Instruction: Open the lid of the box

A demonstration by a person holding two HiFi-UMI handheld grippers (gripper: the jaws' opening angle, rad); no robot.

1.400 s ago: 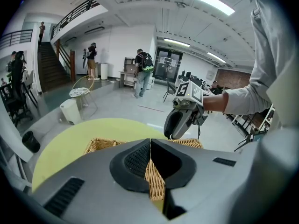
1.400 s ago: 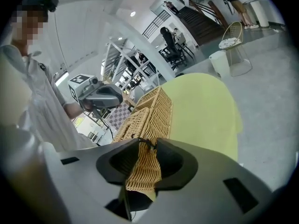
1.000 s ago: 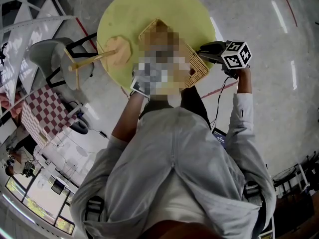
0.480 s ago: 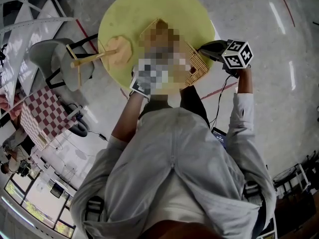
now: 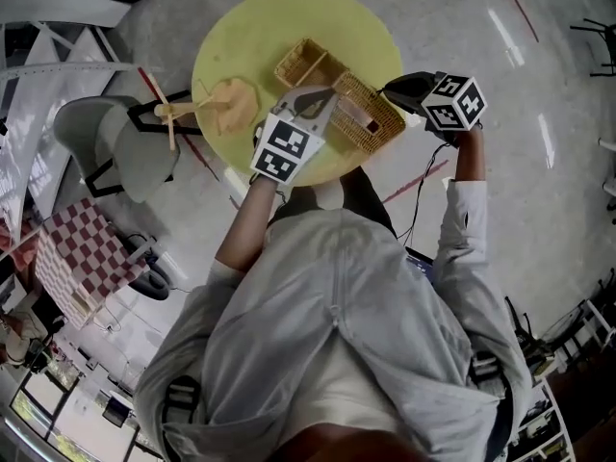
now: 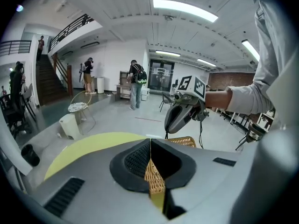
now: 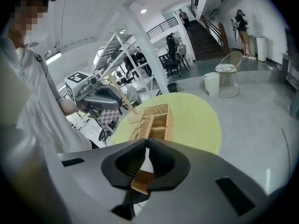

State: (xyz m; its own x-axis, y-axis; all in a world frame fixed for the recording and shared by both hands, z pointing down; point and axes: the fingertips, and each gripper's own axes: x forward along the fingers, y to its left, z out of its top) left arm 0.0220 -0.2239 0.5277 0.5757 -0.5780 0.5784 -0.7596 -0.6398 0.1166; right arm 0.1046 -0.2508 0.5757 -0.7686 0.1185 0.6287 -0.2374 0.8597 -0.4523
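Moved: lid (image 5: 364, 114) has come up off the box (image 5: 301, 63); a second ago they looked like one flat woven square.
Right claw (image 5: 389, 92): jaws have just been closing and are now narrow, pinching the lid's woven edge.
Left claw (image 5: 329, 96): jaws pressed together on the lid's other edge.
Lid: held up between both claws, tilted, on the person's side of the box.
Box: open, its little rooms showing, on the round yellow table (image 5: 289, 12).
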